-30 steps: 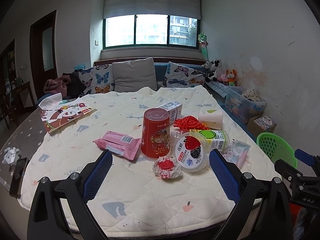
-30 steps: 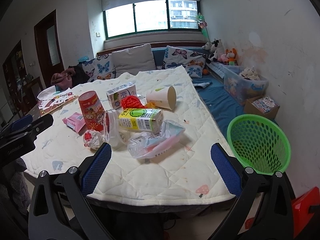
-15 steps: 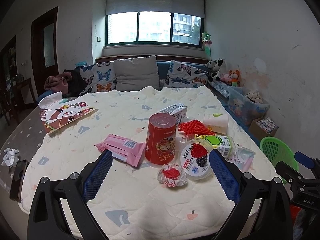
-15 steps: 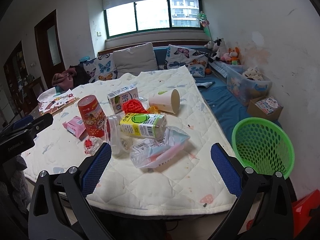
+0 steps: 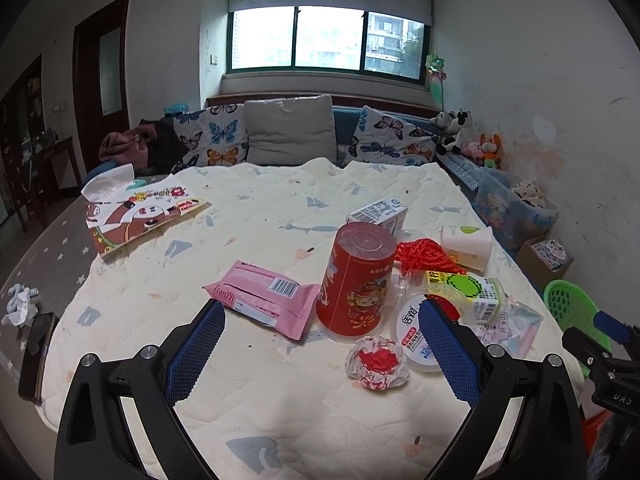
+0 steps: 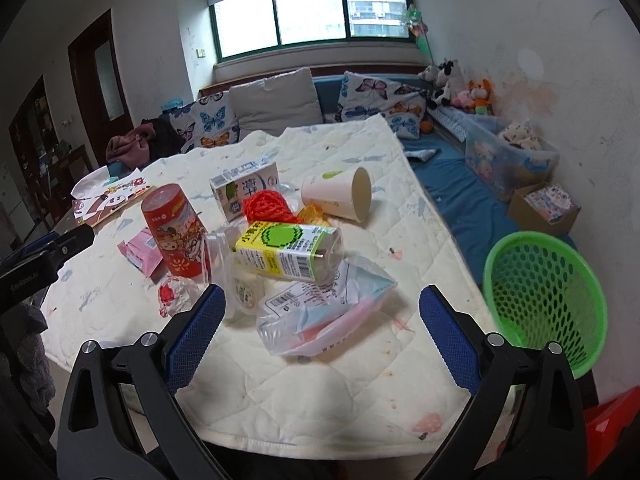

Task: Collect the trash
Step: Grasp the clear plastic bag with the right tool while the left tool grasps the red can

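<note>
Trash lies on a quilt-covered table (image 5: 256,396): a red canister (image 5: 354,280), a pink wrapper (image 5: 264,298), a crumpled red-and-white wrapper (image 5: 378,362), a round yoghurt lid (image 5: 414,332), a yellow-green carton (image 6: 286,250), a clear plastic bag (image 6: 324,312), a red net (image 6: 270,206), a paper cup (image 6: 340,192) on its side and a milk carton (image 6: 246,188). My left gripper (image 5: 320,354) is open just before the canister and crumpled wrapper. My right gripper (image 6: 322,346) is open with the plastic bag between its tips. A green basket (image 6: 540,296) stands right of the table.
A tissue pack (image 5: 132,212) lies at the table's far left. Cushions (image 5: 290,130) line a bench behind. Plush toys (image 6: 456,88), a clear storage bin (image 6: 508,152) and a cardboard box (image 6: 546,208) sit along the right wall. A phone (image 5: 38,346) rests left of the table.
Both grippers have moved closer to the trash pile. The left one dropped nearer the canister and the right one nearer the plastic bag. Both stayed open.
</note>
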Demonstrator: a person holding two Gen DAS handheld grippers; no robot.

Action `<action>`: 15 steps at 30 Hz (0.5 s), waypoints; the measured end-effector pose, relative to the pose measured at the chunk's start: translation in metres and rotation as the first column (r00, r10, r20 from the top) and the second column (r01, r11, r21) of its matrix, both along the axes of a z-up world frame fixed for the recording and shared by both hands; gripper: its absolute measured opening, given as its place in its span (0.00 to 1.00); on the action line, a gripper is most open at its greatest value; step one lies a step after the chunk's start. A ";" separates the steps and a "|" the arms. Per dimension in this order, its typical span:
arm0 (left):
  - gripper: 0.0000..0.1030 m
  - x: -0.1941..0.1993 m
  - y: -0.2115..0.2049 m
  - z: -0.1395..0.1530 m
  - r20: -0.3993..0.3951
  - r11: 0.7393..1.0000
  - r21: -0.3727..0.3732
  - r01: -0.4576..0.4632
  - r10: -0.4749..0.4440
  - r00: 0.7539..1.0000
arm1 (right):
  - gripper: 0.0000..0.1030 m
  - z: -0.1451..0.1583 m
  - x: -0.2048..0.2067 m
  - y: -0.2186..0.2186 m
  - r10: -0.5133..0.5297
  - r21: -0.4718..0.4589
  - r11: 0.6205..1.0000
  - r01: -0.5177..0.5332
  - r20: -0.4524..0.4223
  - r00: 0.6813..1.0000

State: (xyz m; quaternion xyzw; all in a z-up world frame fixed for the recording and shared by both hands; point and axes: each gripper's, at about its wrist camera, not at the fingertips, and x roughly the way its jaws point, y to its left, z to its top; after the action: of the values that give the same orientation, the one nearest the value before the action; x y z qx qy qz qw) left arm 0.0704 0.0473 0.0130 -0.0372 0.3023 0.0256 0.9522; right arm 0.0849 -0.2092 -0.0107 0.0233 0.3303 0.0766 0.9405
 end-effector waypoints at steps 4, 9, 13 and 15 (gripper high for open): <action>0.92 0.017 0.000 -0.009 -0.029 1.000 -0.002 0.007 -0.007 1.000 | 0.92 -0.010 0.010 0.003 0.014 0.002 1.000 -0.014 -0.027 1.000; 0.92 0.041 -0.003 -0.015 -0.040 0.998 -0.004 0.058 -0.058 0.998 | 0.92 -0.013 0.017 0.000 0.005 0.017 1.000 -0.004 -0.038 0.999; 0.84 0.063 -0.007 -0.025 -0.050 0.994 0.011 0.105 -0.104 0.993 | 0.92 -0.014 0.022 -0.004 -0.001 0.016 1.000 0.001 -0.048 0.999; 0.83 0.074 -0.006 -0.032 -0.067 0.991 -0.013 0.133 -0.134 0.989 | 0.92 -0.016 0.025 -0.004 -0.004 0.009 1.000 0.004 -0.050 0.999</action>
State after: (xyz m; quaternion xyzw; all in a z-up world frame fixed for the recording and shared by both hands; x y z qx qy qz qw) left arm 0.1443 0.0417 -0.0189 -0.0200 0.3365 -0.0382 0.9407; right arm 0.1097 -0.2136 -0.0264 0.0302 0.3532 0.0755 0.9320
